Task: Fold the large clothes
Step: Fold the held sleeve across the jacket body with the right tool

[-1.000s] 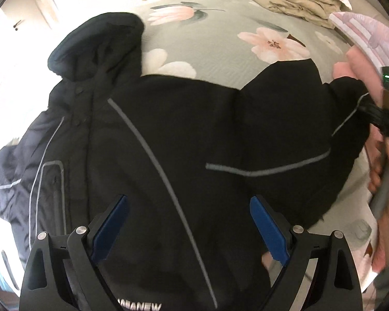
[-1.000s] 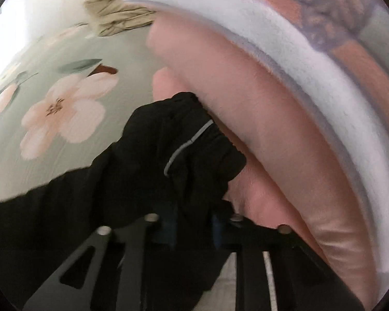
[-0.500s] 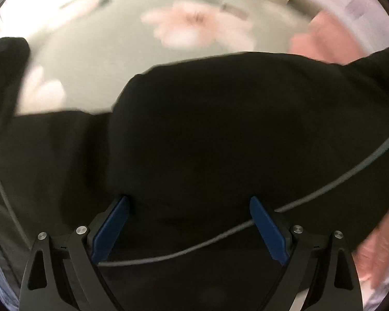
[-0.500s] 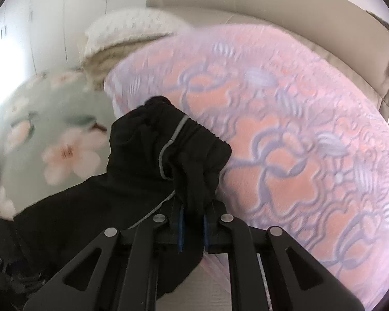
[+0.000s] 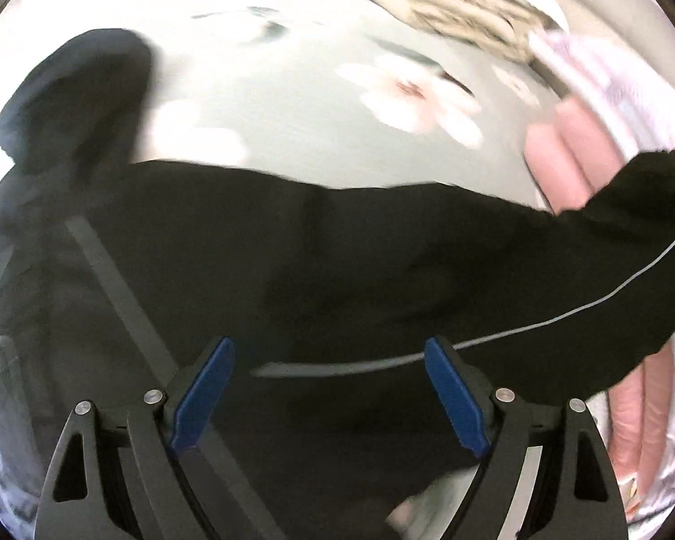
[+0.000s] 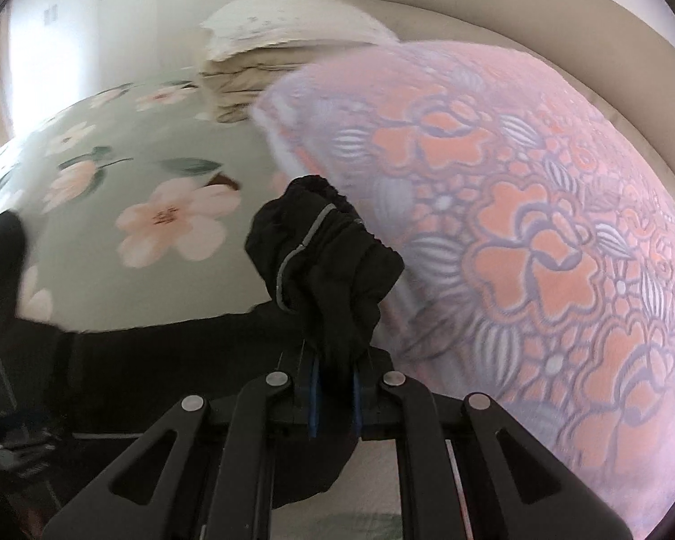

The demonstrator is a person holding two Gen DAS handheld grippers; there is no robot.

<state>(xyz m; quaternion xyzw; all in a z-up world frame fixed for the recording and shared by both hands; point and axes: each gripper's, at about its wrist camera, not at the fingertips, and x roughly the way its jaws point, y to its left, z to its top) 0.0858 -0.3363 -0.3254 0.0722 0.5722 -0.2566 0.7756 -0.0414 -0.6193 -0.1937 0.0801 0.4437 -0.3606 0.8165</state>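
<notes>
In the left wrist view, a black jacket [image 5: 292, 270] lay spread over a grey-green bedspread [image 5: 292, 103] printed with pale pink flowers. Its hood [image 5: 76, 90] reached into the upper left of the frame, and a thin grey stripe [image 5: 126, 297] ran down the dark cloth toward the lower left. The left gripper [image 5: 328, 393] sat at the bottom centre, its blue pads [image 5: 202, 391] well apart but closing; jacket fabric lay in the gap beneath them, and neither pad pressed on it. From the middle, one sleeve [image 5: 562, 279] stretched toward the right edge, a fine grey line of piping along it, and its cuff rose at the far right. A stack of folded beige linen [image 5: 463, 13] lay blurred at the upper right, with pink bedding just below it.

In the right wrist view, the jacket body darkened the lower left of the frame over the flowered bedspread [image 6: 157, 171]. At centre, the right gripper [image 6: 335, 391] had its fingers clamped together on the bunched sleeve cuff [image 6: 324, 261], which stood up above the jaws. Folded beige linen [image 6: 288, 58] sat at the upper middle. A pink quilt [image 6: 540, 247] with an orange and lilac flower pattern filled the right side, just behind the cuff.
</notes>
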